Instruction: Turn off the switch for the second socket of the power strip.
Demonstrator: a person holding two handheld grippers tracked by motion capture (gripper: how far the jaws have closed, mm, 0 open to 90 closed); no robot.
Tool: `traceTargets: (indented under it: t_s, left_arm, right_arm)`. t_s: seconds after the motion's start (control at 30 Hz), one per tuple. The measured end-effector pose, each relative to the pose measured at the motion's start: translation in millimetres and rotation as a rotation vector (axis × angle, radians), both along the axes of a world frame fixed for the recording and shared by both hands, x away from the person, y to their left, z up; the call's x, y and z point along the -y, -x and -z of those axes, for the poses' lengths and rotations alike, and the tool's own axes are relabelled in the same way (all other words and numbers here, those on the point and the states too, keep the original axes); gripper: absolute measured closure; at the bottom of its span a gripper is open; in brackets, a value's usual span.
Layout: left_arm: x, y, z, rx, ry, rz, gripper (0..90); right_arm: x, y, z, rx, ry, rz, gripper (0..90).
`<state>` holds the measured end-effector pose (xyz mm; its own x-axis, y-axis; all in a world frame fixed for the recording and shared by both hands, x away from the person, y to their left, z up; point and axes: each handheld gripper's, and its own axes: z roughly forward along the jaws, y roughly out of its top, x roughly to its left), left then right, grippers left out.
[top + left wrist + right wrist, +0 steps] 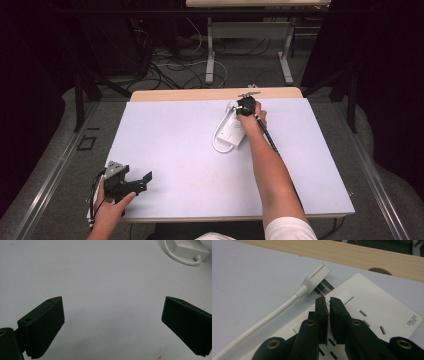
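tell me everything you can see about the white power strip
The white power strip is a flat, glossy plastic block lying face up near the table's far edge. Its top shows slot sockets, a square button and a small grey logo. A white cable loops from it to its own plug, lying unplugged beside it. The right gripper, jaws almost shut, presses over the button.

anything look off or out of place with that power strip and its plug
Nothing is damaged or spilled. One oddity: the white plug lies loose on the table with its prongs bare beside the power strip, its own cord looping back to it. The right gripper, jaws nearly shut, is over the strip's switch.
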<state>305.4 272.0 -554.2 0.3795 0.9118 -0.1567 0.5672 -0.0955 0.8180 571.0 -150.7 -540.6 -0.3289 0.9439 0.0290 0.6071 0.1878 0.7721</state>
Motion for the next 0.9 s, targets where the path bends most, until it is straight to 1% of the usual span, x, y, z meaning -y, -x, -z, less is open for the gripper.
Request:
traceTargets:
  t_s: [0.03,0.07,0.13,0.17,0.37,0.4,0.57,0.7,0.9]
  left_arm:
    - [0.0,-0.4,0.1,0.002,-0.002,0.002,4.6]
    - [0.8,-0.5,0.4,0.005,0.006,-0.002,4.6]
    - [1.7,-0.4,0.4,0.005,0.009,-0.002,4.6]
    - [1.5,-0.5,0.3,0.01,0.002,0.0,4.6]
    - [1.2,0.0,-0.1,0.011,0.001,0.0,4.6]
    - [1.1,0.1,-0.1,0.011,0.0,0.0,4.6]
    - [0.5,0.5,-0.2,0.011,-0.003,0.0,4.6]
    - [1.3,0.3,0.1,0.012,-0.003,-0.001,4.6]
    - [2.6,-0.6,0.4,0.013,-0.008,0.003,4.7]
  right_arm:
    - [0.1,0.3,-0.2,0.002,0.002,0.001,84.3]
    - [0.2,0.6,-0.8,0.003,0.005,0.001,83.9]
    - [-0.3,1.5,-2.3,0.0,-0.002,-0.001,82.5]
    - [-0.4,1.6,-2.9,0.005,-0.001,-0.005,81.8]
    - [-1.0,2.9,-7.4,0.013,-0.011,-0.006,75.6]
    - [-1.4,3.3,-8.0,0.01,-0.017,0.0,74.5]
    - [1.6,3.4,-10.5,0.01,-0.022,-0.004,69.2]
    - [3.7,4.3,-11.7,0.001,-0.031,-0.004,64.5]
    - [3.6,7.4,-12.4,-0.012,-0.021,-0.033,53.0]
